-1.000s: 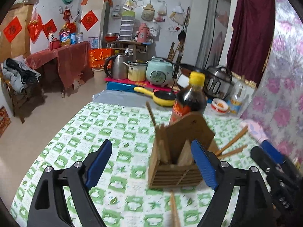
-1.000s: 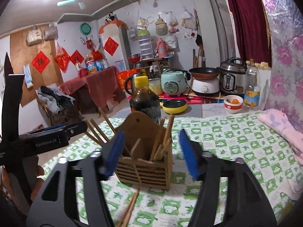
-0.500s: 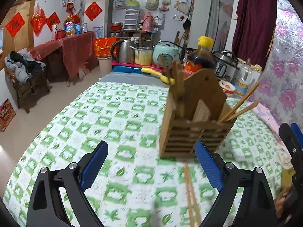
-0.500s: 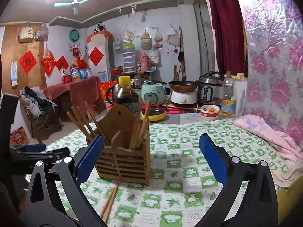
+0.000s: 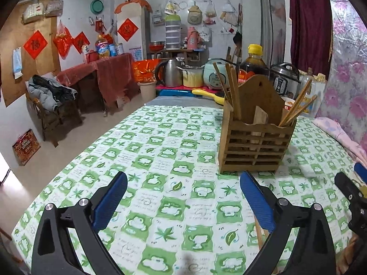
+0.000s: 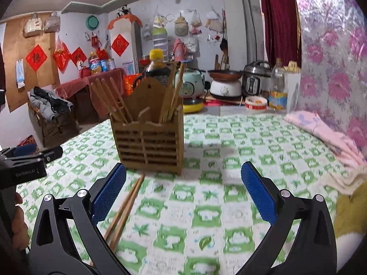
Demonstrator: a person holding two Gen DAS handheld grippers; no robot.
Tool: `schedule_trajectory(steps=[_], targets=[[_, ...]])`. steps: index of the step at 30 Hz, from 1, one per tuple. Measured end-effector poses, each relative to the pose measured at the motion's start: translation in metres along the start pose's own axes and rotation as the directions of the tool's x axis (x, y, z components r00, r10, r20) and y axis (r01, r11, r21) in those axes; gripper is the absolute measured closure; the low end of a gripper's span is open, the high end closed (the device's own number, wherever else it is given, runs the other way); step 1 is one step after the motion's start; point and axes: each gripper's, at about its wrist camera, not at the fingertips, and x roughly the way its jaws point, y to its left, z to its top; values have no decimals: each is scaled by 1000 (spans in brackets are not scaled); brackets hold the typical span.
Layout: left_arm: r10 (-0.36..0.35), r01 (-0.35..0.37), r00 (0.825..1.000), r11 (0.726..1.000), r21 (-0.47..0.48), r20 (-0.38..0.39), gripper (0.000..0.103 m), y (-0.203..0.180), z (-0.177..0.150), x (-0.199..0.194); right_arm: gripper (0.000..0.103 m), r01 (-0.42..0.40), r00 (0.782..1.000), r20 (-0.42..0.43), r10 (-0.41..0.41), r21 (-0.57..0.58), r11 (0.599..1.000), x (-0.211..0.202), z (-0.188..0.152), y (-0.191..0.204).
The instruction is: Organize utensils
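both grippers backed off holder [image 6: 150,137] (jaws wide) | chopsticks [image 6: 125,208] on cloth

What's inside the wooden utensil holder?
The wooden utensil holder has chopsticks leaning in its left compartment and its right one, split by a divider. The slatted front hides their lower ends and the bottom.

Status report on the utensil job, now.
Left gripper open, empty. Right gripper open, empty. Loose chopsticks flat on tablecloth before wooden holder. Nothing in the way.
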Motion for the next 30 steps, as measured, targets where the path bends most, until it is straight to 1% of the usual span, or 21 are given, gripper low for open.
schedule_trajectory(steps=[2, 5, 7, 10, 13, 14, 16, 17, 20, 23, 27, 28, 30], targets=[[-10, 10, 1000, 1000, -17, 16, 6, 3, -10, -7, 6, -19, 1000, 2, 19, 20, 1000, -5, -4, -2], [8, -8, 1000, 1000, 4, -2, 6, 3, -19, -11, 6, -29, 1000, 10, 29, 40, 999, -15, -11, -4], [18, -18, 1000, 1000, 1, 7, 6, 4, -23, -15, 6, -35, 999, 10, 35, 43, 998, -20, -17, -5], [7, -7, 1000, 1000, 0, 24, 6, 5, -37, -25, 6, -50, 999, 6, 49, 54, 997, -26, -22, -7], [37, -38, 999, 998, 43, 32, 6, 1, -46, -31, 6, -70, 998, 0, 70, 66, 995, -30, -25, -8], [36, -39, 998, 997, 61, 47, 6, -2, -48, -35, 6, -77, 997, -11, 78, 69, 995, -30, -27, -8], [32, -37, 998, 994, 106, 51, 6, -11, -51, -37, 6, -86, 996, -31, 88, 76, 993, -30, -31, -8], [41, -47, 998, 991, 125, 49, 6, -15, -52, -36, 6, -88, 995, -38, 91, 79, 993, -30, -33, -8], [93, -95, 995, 976, 196, 20, 6, -29, -55, -24, 6, -84, 993, -73, 90, 81, 993, -27, -39, -8], [108, -100, 994, 969, 225, -23, 6, -33, -57, -12, 6, -87, 989, -112, 96, 85, 993, -22, -41, -9], [67, -48, 994, 980, 195, -90, 6, -26, -54, -1, 6, -86, 982, -157, 108, 138, 987, -13, -43, -20], [53, -33, 993, 982, 185, -109, 6, -24, -54, 3, 6, -67, 981, -171, 90, 133, 989, -12, -44, -23], [12, 14, 988, 986, 166, -155, 6, -21, -52, 10, 6, -3, 979, -202, 24, 104, 995, -11, -46, -31]])
